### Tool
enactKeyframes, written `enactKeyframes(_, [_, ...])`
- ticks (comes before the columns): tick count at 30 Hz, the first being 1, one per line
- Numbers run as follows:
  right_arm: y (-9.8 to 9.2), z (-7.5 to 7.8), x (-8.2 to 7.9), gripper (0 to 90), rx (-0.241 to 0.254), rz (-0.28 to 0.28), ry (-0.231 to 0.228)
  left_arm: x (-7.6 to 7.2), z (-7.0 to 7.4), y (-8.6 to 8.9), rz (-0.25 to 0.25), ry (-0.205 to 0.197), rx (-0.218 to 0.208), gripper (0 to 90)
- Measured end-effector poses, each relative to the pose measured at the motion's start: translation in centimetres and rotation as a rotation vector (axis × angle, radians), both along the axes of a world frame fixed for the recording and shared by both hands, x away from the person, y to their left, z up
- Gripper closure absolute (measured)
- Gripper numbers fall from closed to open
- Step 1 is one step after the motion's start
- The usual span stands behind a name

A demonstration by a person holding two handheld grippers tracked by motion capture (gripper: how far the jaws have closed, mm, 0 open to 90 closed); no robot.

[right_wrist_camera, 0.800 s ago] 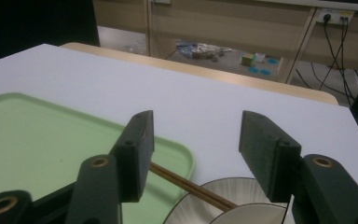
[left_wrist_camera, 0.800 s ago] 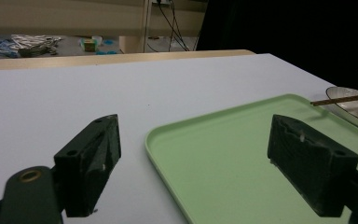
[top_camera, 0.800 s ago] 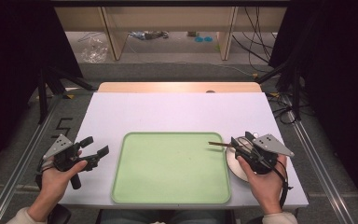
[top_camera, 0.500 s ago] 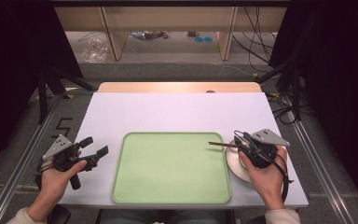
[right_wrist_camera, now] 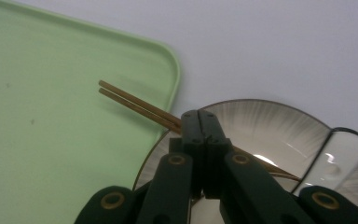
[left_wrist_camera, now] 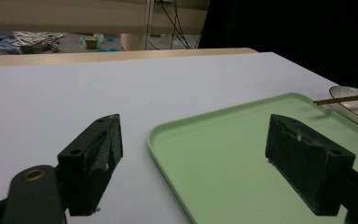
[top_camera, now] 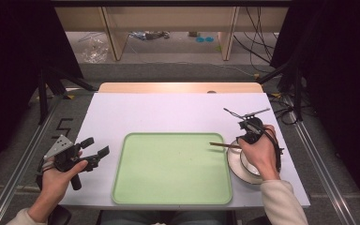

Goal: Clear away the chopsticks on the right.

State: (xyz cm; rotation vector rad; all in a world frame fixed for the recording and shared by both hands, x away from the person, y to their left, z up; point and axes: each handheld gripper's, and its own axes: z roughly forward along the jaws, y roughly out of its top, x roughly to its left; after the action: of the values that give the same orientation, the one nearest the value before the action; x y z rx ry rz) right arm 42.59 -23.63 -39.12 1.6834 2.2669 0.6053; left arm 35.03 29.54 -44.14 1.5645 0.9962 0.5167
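Note:
A light green tray point(top_camera: 171, 135) lies at the table's front centre. To its right sits a round plate point(top_camera: 234, 168) with a dark rim. A pair of brown chopsticks point(top_camera: 222, 145) rests on the plate, tips reaching over the tray's right rim. My right gripper point(top_camera: 243, 140) is tipped down over the plate. In the right gripper view my right gripper point(right_wrist_camera: 199, 114) is shut, jaws pressed together just above the chopsticks point(right_wrist_camera: 130, 100), which pass beneath them. My left gripper point(top_camera: 97, 145) rests left of the tray, open and empty; the tray point(left_wrist_camera: 223, 154) shows between its jaws.
A pale glossy piece with a dark rim point(right_wrist_camera: 335, 158) lies on the plate point(right_wrist_camera: 270, 126) to the right of the jaws. White table surface point(top_camera: 168, 112) stretches beyond the tray. Cables and shelving stand behind the far edge.
My right hand has shifted forward and tipped its gripper steeply down over the plate. The chopsticks, the tray and my left gripper have stayed where they were.

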Motion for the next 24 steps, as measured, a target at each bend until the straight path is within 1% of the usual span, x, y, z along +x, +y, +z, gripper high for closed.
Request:
enactKeyframes(1, [0.1, -0.3, 0.4, 90.0, 0.001, -0.004, 0.013, 0.0, 0.0, 0.0, 0.002, 0.002, 0.0, 18.7])
enactKeyframes(2, [0.0, -0.8, 0.8, 90.0, -0.008, 0.007, 0.011, 0.0, 0.0, 0.0, 0.001, 0.0, 0.0, 18.8])
enactKeyframes(3, [0.2, -1.1, 1.0, 90.0, -0.003, -0.007, 0.03, 0.0, 0.0, 0.0, 0.001, 0.001, 0.0, 18.8])
enactKeyframes(4, [0.3, -1.5, 1.3, 90.0, -0.001, -0.007, 0.038, 0.0, 0.0, 0.0, 0.001, 0.001, 0.0, 18.8])
enactKeyframes(5, [0.5, -1.8, 1.5, 90.0, -0.002, -0.02, 0.046, 0.0, 0.0, 0.0, 0.001, 0.001, 0.0, 18.8])
enactKeyframes(6, [0.8, -2.0, 1.6, 90.0, 0.004, -0.043, 0.064, 0.0, 0.0, 0.0, 0.0, 0.001, -0.001, 18.8])
enactKeyframes(7, [0.7, -2.2, 1.8, 90.0, -0.008, -0.019, 0.064, 0.0, 0.0, 0.0, 0.0, 0.002, 0.0, 18.9])
enactKeyframes(8, [0.7, -2.4, 2.0, 90.0, -0.012, -0.018, 0.054, 0.0, 0.0, 0.0, 0.001, 0.002, 0.0, 18.9])
enactKeyframes(9, [0.7, -2.3, 2.0, 90.0, -0.015, -0.022, 0.064, 0.0, 0.0, 0.0, 0.001, 0.003, 0.0, 18.9])
enactKeyframes(10, [0.7, -2.4, 2.1, 90.0, -0.021, -0.014, 0.059, 0.0, 0.0, 0.0, 0.001, 0.004, 0.001, 18.9])
enactKeyframes(11, [0.9, -2.5, 2.1, 90.0, -0.013, -0.026, 0.06, 0.0, 0.0, 0.0, 0.001, 0.004, 0.002, 19.0])
enactKeyframes(13, [0.7, -2.6, 2.3, 90.0, -0.04, 0.003, 0.053, 0.0, 0.0, 0.0, 0.001, 0.004, 0.003, 19.0])
enactKeyframes(14, [0.8, -2.7, 2.2, 90.0, -0.036, -0.015, 0.067, 0.0, 0.0, 0.0, 0.001, 0.004, 0.004, 19.0])
enactKeyframes(15, [1.2, -2.7, 2.2, 90.0, -0.019, -0.057, 0.084, 0.0, 0.0, 0.0, 0.001, 0.004, 0.004, 19.0])
enactKeyframes(16, [1.2, -2.7, 2.2, 90.0, -0.021, -0.058, 0.098, 0.0, 0.0, 0.0, 0.002, 0.004, 0.004, 19.0])
enactKeyframes(18, [1.2, -3.0, 2.3, 90.0, -0.025, -0.057, 0.093, 0.0, 0.0, 0.0, 0.002, 0.005, 0.005, 19.0])
enactKeyframes(19, [1.3, -3.0, 2.3, 90.0, -0.014, -0.074, 0.103, 0.0, 0.0, 0.0, 0.001, 0.004, 0.007, 19.0])
enactKeyframes(20, [1.3, -3.0, 2.3, 90.0, -0.014, -0.074, 0.103, 0.0, 0.0, 0.0, 0.001, 0.004, 0.007, 19.0])
enactKeyframes(21, [1.1, -3.0, 2.3, 90.0, -0.039, -0.041, 0.102, 0.0, 0.0, 0.0, 0.002, 0.004, 0.005, 19.0])
enactKeyframes(22, [1.3, -3.1, 2.4, 90.0, -0.029, -0.068, 0.104, 0.0, 0.0, 0.0, 0.001, 0.005, 0.006, 19.0])
enactKeyframes(23, [1.1, -3.1, 2.4, 90.0, -0.039, -0.049, 0.105, 0.0, 0.0, 0.0, 0.001, 0.005, 0.006, 19.0])
enactKeyframes(24, [1.2, -3.2, 2.5, 90.0, -0.028, -0.069, 0.099, 0.0, 0.0, 0.0, 0.0, 0.004, 0.007, 19.1])
